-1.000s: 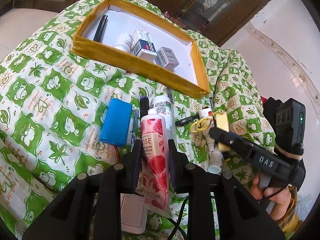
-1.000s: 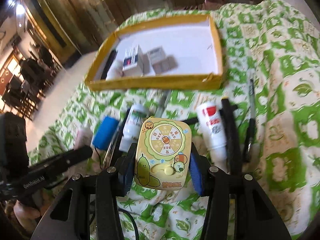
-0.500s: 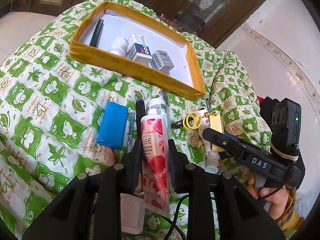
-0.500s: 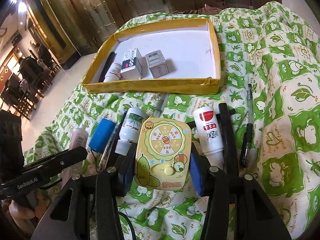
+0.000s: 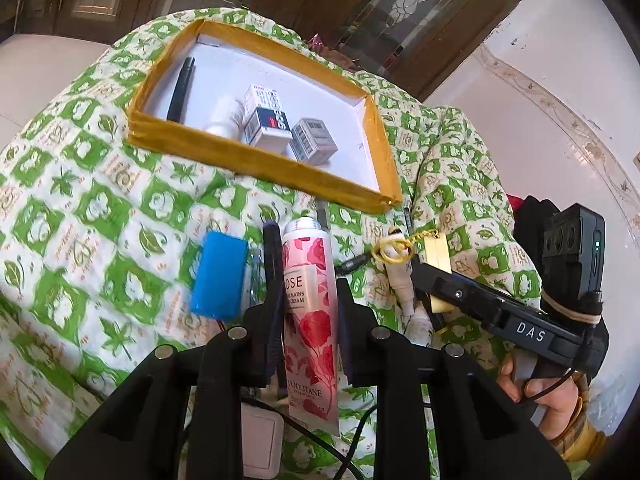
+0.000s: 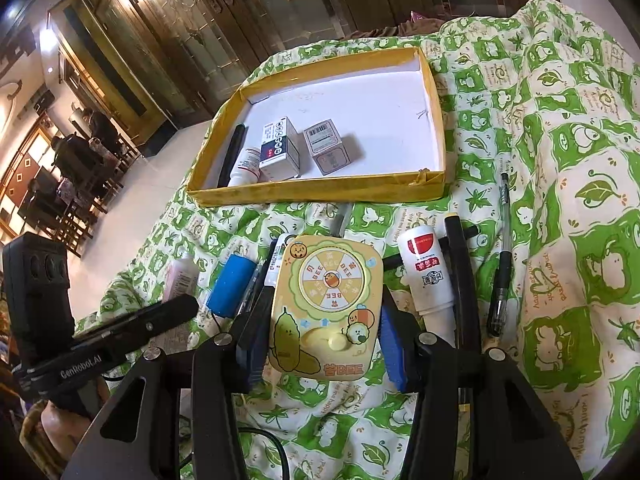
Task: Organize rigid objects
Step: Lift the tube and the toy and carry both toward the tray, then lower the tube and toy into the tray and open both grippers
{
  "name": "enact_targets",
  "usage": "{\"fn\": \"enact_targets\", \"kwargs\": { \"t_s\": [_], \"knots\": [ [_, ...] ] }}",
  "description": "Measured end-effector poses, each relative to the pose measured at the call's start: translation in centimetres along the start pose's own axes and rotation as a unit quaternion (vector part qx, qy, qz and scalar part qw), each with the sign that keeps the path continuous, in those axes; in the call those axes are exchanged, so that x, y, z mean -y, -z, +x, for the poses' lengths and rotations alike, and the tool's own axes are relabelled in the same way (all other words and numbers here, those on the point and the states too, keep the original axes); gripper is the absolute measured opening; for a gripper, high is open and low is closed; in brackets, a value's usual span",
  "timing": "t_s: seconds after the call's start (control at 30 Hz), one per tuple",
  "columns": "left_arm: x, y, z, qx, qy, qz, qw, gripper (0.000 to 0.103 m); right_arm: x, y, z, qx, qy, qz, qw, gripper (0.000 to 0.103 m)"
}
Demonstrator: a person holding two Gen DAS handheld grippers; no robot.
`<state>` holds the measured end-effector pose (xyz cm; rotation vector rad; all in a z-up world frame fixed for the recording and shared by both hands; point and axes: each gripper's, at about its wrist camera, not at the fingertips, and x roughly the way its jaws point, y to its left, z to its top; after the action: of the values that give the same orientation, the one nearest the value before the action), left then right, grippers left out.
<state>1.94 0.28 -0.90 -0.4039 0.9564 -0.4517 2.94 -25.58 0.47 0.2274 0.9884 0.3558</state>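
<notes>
Across the whole scene spreads a green-and-white quilted cloth printed with leaves and cartoon faces [image 6: 560,128], rumpled, its edges running out of both views. Toward its far edge sits a shallow rectangular cardboard tray with yellow-taped walls and a white floor [image 6: 320,192]. In the tray's near left corner lie a black pen [image 6: 232,152], a small white bottle [image 6: 246,166], a white-and-blue medicine carton [image 6: 280,148] and a grey barcoded carton [image 6: 326,146], close together; in the left wrist view the near wall cuts off their lower parts.

Near the cloth's front edge lies a loose cluster: a blue rectangular block [image 5: 218,276], a white tube with a red label [image 6: 426,272], a black clip-top pen [image 6: 500,280] lying apart to the right, and some slim dark things that are hard to make out.

The left gripper [image 5: 308,320] is clamped on a pink rose-printed hand-cream tube [image 5: 310,312], cap pointing toward the tray; the tube's foot hides part of a white square thing under it, which I cannot identify. The right gripper [image 6: 324,332] pinches a yellow rounded plastic toy with a spinner wheel and cartoon figures [image 6: 326,304] by its side edges. From the left wrist view only the toy's thin edge shows, with a yellow ring [image 5: 392,250] just beside it. A hand [image 5: 548,400] is partly cut off at the frame's edge.
</notes>
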Motion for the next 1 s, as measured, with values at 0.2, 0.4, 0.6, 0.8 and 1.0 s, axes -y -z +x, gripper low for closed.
{"fn": "enact_targets", "kwargs": {
  "t_s": [0.2, 0.4, 0.6, 0.8, 1.0],
  "knots": [
    [-0.9, -2.7, -0.9, 0.017, -0.011, 0.005, 0.9998, 0.022, -0.1, -1.7, -0.6, 0.013, 0.011, -0.016, 1.000, 0.044],
    [-2.2, -5.5, -1.1, 0.028, -0.028, 0.003, 0.9992, 0.022, 0.1, -3.4, -0.5, 0.018, 0.019, -0.031, 0.999, 0.044],
    [-3.3, -8.3, -0.6, 0.034, -0.038, 0.005, 0.9987, 0.022, 0.0, -5.5, 0.2, 0.017, 0.017, -0.041, 0.999, 0.044],
    [-3.8, -11.2, 0.8, 0.031, -0.055, 0.018, 0.9979, 0.022, -0.1, -8.2, 1.2, 0.021, 0.018, -0.054, 0.998, 0.044],
    [-4.8, -14.0, 3.1, 0.025, -0.076, 0.018, 0.9967, 0.022, 0.5, -11.2, 3.9, 0.020, 0.033, -0.055, 0.998, 0.044]
  ]
}}
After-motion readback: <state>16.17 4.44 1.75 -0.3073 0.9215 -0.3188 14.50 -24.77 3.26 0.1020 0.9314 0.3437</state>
